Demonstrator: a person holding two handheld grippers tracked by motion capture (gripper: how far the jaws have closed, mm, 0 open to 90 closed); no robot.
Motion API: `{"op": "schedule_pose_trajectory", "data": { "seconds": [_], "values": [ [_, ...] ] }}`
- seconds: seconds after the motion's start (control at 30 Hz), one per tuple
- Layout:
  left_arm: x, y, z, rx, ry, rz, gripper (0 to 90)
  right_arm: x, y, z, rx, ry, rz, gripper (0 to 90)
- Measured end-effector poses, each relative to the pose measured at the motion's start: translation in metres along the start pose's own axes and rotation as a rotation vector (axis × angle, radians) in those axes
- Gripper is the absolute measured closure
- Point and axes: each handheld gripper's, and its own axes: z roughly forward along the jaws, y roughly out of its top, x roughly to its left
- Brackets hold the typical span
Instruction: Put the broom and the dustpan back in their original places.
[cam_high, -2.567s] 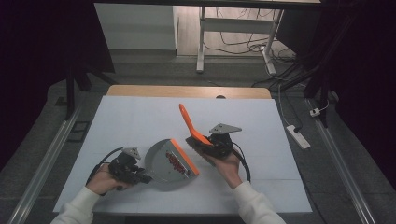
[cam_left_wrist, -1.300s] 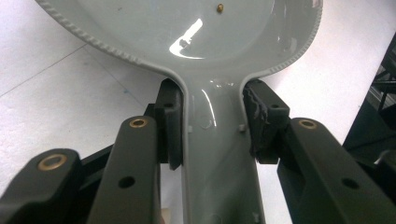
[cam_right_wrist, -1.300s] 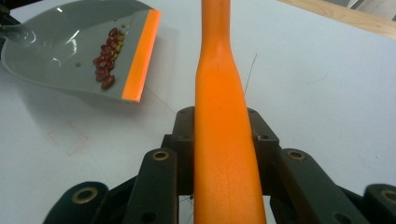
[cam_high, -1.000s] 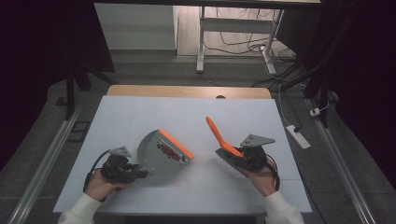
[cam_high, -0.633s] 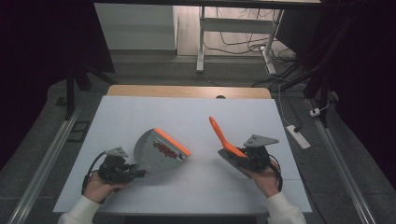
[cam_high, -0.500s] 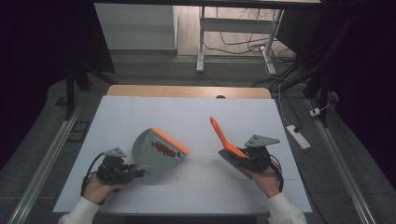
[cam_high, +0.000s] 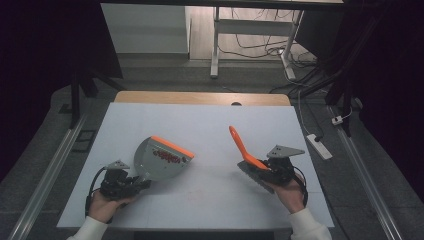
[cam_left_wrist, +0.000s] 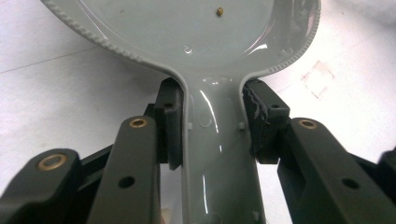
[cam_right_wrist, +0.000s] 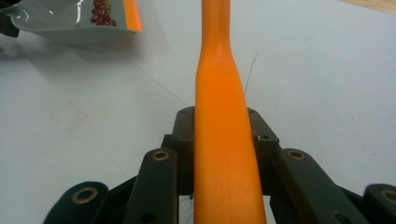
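Observation:
A grey dustpan (cam_high: 157, 162) with an orange lip is tilted over the white table (cam_high: 200, 125), holding a small pile of red-brown bits (cam_high: 167, 156). My left gripper (cam_high: 136, 183) is shut on its handle at the front left. In the left gripper view both pads (cam_left_wrist: 170, 123) press the grey handle (cam_left_wrist: 212, 149). My right gripper (cam_high: 261, 169) at the front right is shut on an orange brush (cam_high: 239, 142). Its handle points up and left, with the dark bristles (cam_high: 254, 177) low. In the right gripper view the orange handle (cam_right_wrist: 219, 140) runs between the jaws, with the dustpan (cam_right_wrist: 60, 23) far off.
A wooden strip (cam_high: 200, 97) borders the table's far edge. A white power strip (cam_high: 318, 145) lies on the floor to the right. Metal rails (cam_high: 50, 170) run along both sides, and desk legs with cables stand behind.
The right gripper has carried the brush from beside the dustpan out to the right. The left gripper has tipped the dustpan up and drawn it slightly left. Over the last second both barely moved.

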Motion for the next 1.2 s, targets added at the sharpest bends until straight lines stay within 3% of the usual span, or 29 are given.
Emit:
{"op": "schedule_pose_trajectory", "data": {
  "seconds": [0.77,1.2],
  "values": [
    [0.005,-0.010,-0.006,-0.103,0.101,-0.144,61.3,0.001,-0.009,0.003,0.025,0.020,0.017,69.9],
    [0.007,-0.012,-0.002,-0.097,0.142,-0.194,61.3,-0.005,-0.016,0.007,0.030,0.069,0.101,69.9]
  ]
}}
